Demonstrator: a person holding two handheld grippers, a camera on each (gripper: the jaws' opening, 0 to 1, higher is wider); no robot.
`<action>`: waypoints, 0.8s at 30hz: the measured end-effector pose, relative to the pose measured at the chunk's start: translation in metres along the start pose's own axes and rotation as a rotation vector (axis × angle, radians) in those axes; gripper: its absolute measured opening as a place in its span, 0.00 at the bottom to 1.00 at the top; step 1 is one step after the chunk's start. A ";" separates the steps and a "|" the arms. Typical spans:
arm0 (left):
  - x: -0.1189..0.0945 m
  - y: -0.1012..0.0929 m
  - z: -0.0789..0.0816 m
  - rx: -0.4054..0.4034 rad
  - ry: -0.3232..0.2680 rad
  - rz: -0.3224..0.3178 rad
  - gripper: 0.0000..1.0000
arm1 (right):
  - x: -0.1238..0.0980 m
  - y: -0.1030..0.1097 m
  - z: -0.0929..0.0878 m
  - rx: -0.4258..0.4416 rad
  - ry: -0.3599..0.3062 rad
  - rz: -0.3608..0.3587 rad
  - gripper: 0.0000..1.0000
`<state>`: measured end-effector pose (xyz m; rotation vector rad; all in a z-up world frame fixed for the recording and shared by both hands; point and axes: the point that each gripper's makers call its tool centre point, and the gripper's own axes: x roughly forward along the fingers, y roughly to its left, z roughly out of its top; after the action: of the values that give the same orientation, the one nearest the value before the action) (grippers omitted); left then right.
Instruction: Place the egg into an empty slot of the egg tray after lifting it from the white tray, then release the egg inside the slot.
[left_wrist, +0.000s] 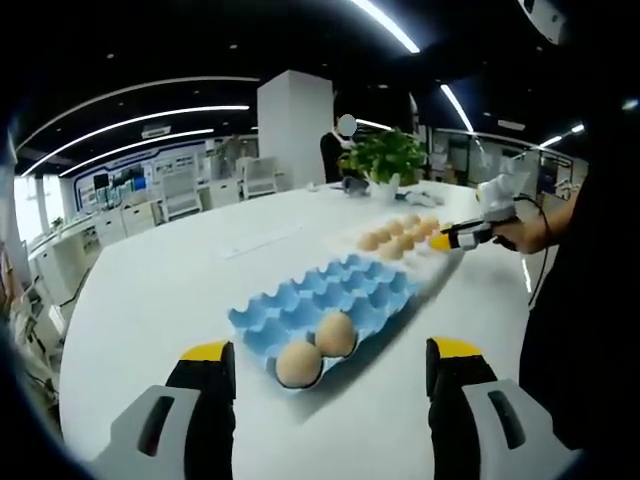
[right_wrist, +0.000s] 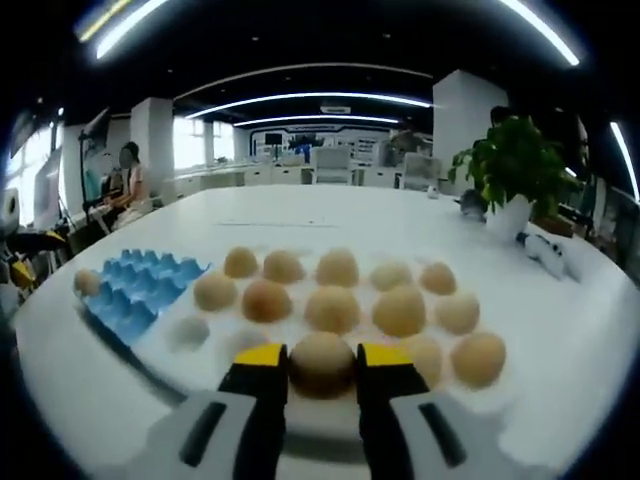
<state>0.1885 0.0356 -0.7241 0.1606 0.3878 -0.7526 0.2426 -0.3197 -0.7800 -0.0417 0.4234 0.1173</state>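
Sitting between the yellow-tipped jaws of the right gripper (right_wrist: 322, 368), the egg (right_wrist: 322, 362) is at the near edge of the white tray (right_wrist: 190, 362), among other eggs in loose rows. The jaws flank it on both sides and look closed against its shell, so I judge it grasped, though not yet lifted clear of the tray. It is pale brown, smooth and rounded; its long axis cannot be told from this angle.

In the right gripper view the blue egg tray (right_wrist: 130, 290) lies to the left of the white tray, just beside it, so the coming move is a lift and a carry leftward. In the left gripper view that tray (left_wrist: 330, 295) holds two eggs (left_wrist: 318, 348) in its nearest corner, with the remaining slots empty.

The left gripper (left_wrist: 330, 385) hangs over the bare table (left_wrist: 150, 290) short of the blue tray, jaws spread wide and holding nothing. The right gripper (left_wrist: 447, 240) appears far across the table, over the rows of eggs; it is the one nearer the task's egg.
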 end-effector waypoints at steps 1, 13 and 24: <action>0.000 0.001 0.000 -0.002 0.000 0.003 0.79 | 0.000 0.001 0.000 -0.003 0.002 0.001 0.26; 0.001 -0.001 -0.003 -0.017 0.009 -0.009 0.79 | -0.005 0.000 0.007 0.029 -0.001 0.009 0.25; 0.003 -0.003 -0.005 -0.021 0.016 -0.018 0.80 | -0.016 0.023 0.035 0.038 -0.056 0.078 0.25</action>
<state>0.1869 0.0327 -0.7299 0.1438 0.4122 -0.7654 0.2394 -0.2965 -0.7416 0.0150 0.3709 0.1864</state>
